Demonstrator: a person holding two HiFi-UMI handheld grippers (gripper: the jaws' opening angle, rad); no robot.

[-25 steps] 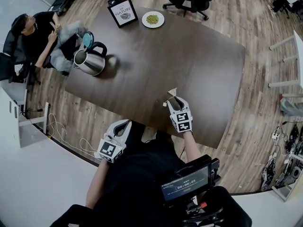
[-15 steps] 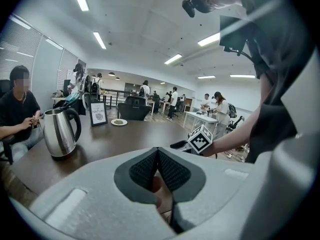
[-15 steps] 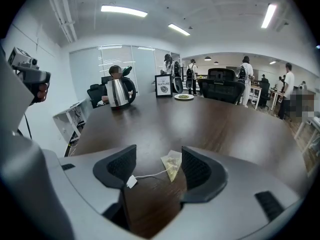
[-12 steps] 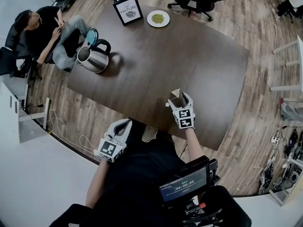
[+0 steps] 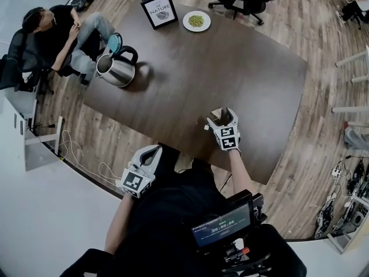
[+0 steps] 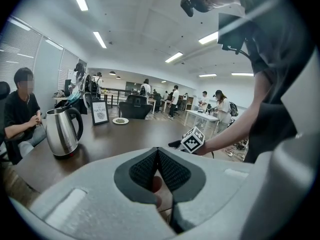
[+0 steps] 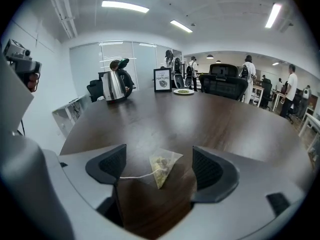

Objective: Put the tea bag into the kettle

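Head view: kettle (image 5: pixel 117 69), lid (image 5: pixel 114 42) up, stands at the table's (image 5: pixel 242 68) far left corner beside a seated person (image 5: pixel 52 30). A sign (image 5: pixel 159 10) is beyond, and a plate (image 5: pixel 187 24) holding green bits (image 5: pixel 196 21). Left gripper view: my left tongs (image 6: pixel 158 156) are closed on nothing. Right gripper view: right tongs (image 7: pixel 160 170) have just been opening wide. The tea bag (image 7: pixel 162 164) lies on the table between them, untouched.

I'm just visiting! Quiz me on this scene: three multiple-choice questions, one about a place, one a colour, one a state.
1. Where is the tea bag? A in a mug; B on the floor; C on the table between the right gripper's jaws.
2. The food on the plate is: A green; B red; C blue.
3. The left gripper's jaws are: A wide apart; B together; C around a spoon.
Answers: 1 C, it lies between jaws that have just been opening; 2 A, plainly green; 3 B, the pads meet.
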